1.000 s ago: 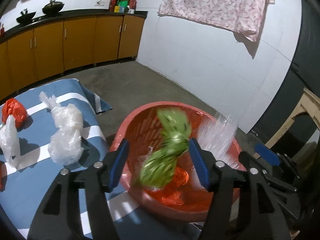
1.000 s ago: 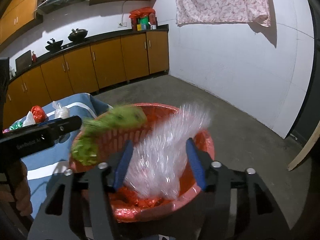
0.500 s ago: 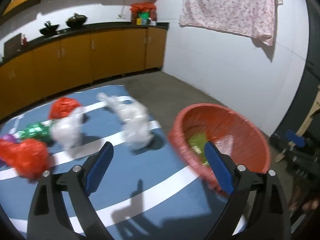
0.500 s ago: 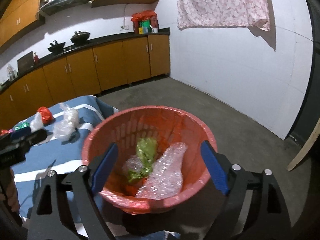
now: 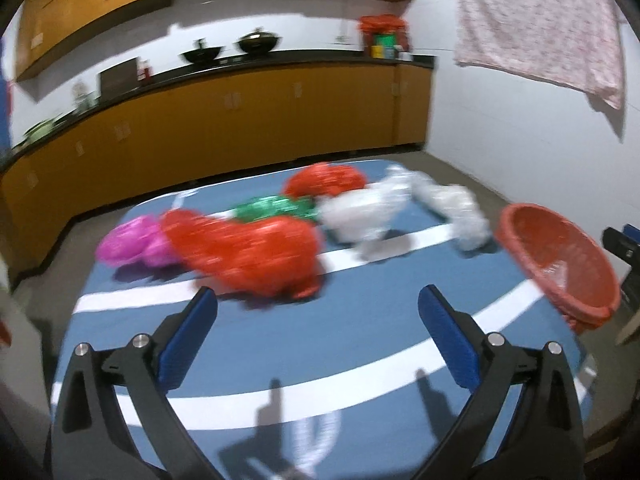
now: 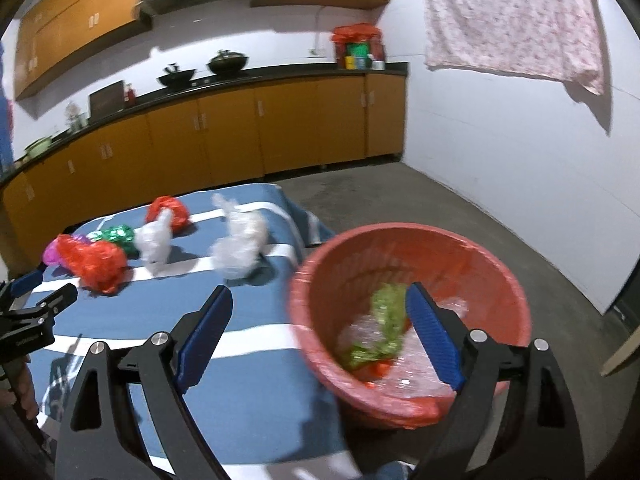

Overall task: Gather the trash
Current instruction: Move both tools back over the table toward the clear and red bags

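Observation:
A red basket (image 6: pixel 412 276) stands at the right end of the blue striped table (image 6: pixel 248 344); it holds a green wrapper (image 6: pixel 380 332) and clear plastic (image 6: pixel 420 368). It also shows in the left wrist view (image 5: pixel 560 256). On the table lie a big red bag (image 5: pixel 248 252), a pink bag (image 5: pixel 132 240), a green bag (image 5: pixel 272 208), a second red bag (image 5: pixel 324 178) and two clear bags (image 5: pixel 360 216) (image 5: pixel 460 208). My left gripper (image 5: pixel 318 336) is open and empty, just short of the big red bag. My right gripper (image 6: pixel 320 340) is open and empty over the basket's near-left rim.
Orange kitchen cabinets (image 6: pixel 240 132) with a dark counter run along the back wall. A floral cloth (image 6: pixel 508 20) hangs on the white wall at right. Bare concrete floor (image 6: pixel 440 208) lies behind and right of the basket. The left gripper's body shows at the right wrist view's left edge (image 6: pixel 28 312).
Both grippers opened and dropped the green wrapper and clear plastic into the basket. The left gripper swung left to face the bags on the table; the right drew back and left.

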`<action>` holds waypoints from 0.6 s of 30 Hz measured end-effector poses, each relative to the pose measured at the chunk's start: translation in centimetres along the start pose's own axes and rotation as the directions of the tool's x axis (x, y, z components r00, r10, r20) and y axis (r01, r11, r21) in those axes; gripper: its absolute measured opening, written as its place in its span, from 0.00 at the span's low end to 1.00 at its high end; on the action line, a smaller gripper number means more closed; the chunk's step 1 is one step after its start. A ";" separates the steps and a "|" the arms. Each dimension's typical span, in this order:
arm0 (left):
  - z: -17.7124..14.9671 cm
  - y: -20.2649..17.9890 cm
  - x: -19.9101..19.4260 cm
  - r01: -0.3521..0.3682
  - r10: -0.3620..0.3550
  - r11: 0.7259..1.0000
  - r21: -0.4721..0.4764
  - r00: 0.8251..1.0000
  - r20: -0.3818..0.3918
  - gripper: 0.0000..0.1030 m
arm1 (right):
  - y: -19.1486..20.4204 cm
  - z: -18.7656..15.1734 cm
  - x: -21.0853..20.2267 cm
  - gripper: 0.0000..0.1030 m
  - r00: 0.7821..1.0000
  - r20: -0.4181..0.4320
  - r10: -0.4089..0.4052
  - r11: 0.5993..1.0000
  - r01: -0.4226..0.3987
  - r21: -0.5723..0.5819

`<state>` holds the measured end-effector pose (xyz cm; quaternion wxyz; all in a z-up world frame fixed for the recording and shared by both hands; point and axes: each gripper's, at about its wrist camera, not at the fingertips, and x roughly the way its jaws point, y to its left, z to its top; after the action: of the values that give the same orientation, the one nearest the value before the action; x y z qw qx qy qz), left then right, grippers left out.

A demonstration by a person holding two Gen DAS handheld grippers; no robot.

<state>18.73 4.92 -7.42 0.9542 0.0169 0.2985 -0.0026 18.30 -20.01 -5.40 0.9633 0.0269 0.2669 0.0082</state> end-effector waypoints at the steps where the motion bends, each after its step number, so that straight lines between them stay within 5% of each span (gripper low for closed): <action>1: -0.1 1.1 0.0 -0.019 0.019 1.000 -0.016 1.000 -0.004 0.96 | 0.7 0.1 0.3 0.85 1.000 -0.002 0.010 1.000 -0.010 -0.007; 8: -0.1 5.3 -0.1 -0.087 0.087 0.991 -0.097 0.996 -0.011 0.96 | 4.3 0.8 3.0 0.85 0.999 -0.024 0.041 0.998 -0.042 -0.037; 18: 2.2 5.6 2.4 -0.077 0.079 0.990 -0.119 0.997 0.008 0.96 | 5.3 3.5 11.0 0.84 0.997 -0.078 0.021 0.999 -0.018 0.046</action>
<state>22.05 10.41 -6.87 0.9548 -0.0281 0.2911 0.0522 29.58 -14.57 -7.75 0.9511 0.0508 0.3045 0.0126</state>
